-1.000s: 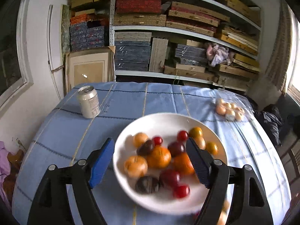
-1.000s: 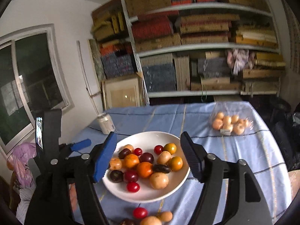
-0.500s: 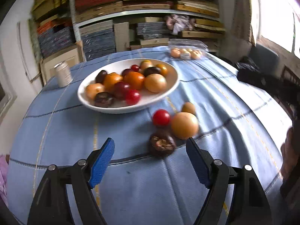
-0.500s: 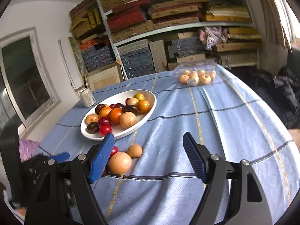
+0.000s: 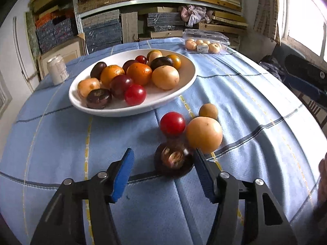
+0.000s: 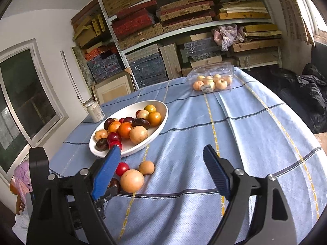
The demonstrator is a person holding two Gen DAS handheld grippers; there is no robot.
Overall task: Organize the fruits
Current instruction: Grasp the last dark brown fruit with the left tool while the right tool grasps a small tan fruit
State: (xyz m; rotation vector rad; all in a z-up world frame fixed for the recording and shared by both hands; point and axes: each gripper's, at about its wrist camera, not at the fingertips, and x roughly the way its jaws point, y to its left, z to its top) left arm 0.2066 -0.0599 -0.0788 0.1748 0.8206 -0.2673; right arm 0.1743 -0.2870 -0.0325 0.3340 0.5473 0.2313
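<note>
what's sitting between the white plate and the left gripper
In the left wrist view: a red tomato and, nearer the left gripper, a dark mangosteen, beyond the white plate.

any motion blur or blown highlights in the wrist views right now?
Left wrist: the dark fruit between the left tool's fingers is smeared, the plate and other fruit crisp; the window at right is blown out. Right wrist: sharp throughout, with mild glare at the top-right window. Both views: strong fisheye bending and dark corners.
</note>
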